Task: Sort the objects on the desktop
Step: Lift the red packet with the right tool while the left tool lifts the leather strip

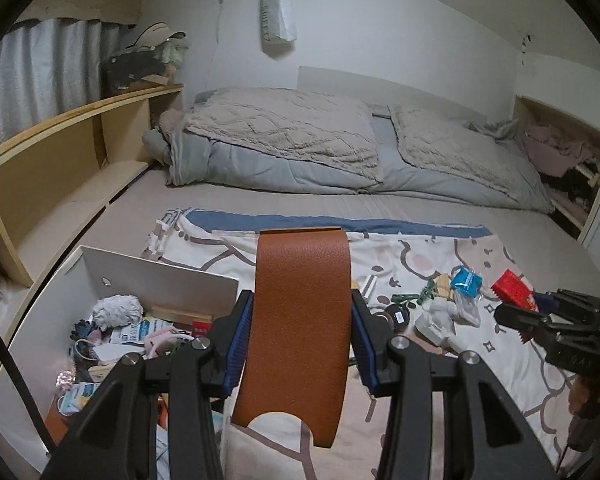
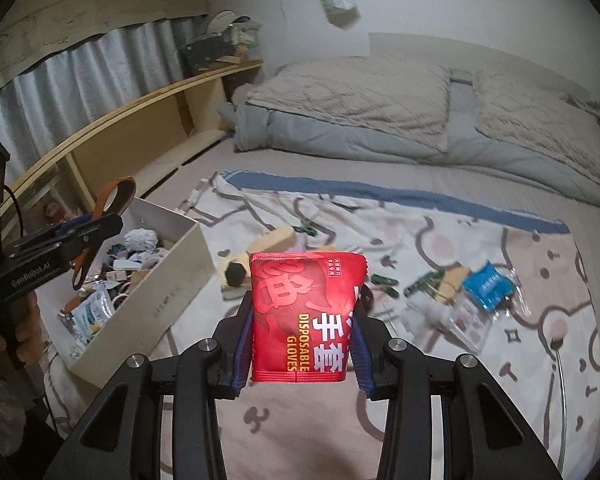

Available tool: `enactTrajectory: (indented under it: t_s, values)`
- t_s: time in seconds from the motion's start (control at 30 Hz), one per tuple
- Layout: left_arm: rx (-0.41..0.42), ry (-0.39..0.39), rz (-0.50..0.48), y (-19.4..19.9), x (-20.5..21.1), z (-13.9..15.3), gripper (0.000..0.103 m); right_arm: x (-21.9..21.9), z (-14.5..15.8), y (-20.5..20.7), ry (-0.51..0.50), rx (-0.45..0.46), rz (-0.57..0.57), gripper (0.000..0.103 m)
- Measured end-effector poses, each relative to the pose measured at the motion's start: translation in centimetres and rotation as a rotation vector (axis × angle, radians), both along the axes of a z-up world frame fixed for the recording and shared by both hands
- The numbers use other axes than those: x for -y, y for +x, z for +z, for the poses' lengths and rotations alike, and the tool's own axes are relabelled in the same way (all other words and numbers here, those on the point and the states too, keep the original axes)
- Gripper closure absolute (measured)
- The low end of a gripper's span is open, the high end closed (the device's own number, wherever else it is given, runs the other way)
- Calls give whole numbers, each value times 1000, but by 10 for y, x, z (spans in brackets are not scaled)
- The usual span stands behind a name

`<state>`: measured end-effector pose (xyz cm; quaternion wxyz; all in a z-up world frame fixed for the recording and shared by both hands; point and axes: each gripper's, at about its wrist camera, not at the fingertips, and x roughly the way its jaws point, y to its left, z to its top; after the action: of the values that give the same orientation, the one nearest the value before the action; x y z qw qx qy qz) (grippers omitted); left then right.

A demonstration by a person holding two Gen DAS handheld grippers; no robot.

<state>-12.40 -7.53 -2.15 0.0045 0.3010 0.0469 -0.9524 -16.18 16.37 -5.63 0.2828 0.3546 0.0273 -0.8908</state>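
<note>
Left gripper (image 1: pixel 302 344) clamps a tan leather strap (image 1: pixel 300 308); right gripper (image 2: pixel 304 344) clamps a red disposable-gloves packet (image 2: pixel 306 316); both aloft.
White box (image 2: pixel 172 276): partly filled already.
Patterned sheet (image 2: pixel 440 400): blue packet (image 2: pixel 488 284), green clips (image 2: pixel 384 280) unsorted, roughly midway.

Red packet (image 2: pixel 306 316): "DISPOSABLE GLOVES" in yellow, running sideways, beside large white Chinese characters 手套. Left gripper (image 2: pixel 100 220) body: "GenRobot.AI" in pale letters. Hanging white bag (image 1: pixel 278 14): lettering unreadable.
</note>
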Motion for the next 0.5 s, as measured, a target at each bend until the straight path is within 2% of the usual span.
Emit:
enactTrajectory:
  t_s: [0.2,0.5]
  values:
    - [-27,-9,19,8,20,14,58,26,12,4,0,-33,49,61]
    - [-92,-26,73,24,59,44,58,70,39,20,-53,-92,149,61]
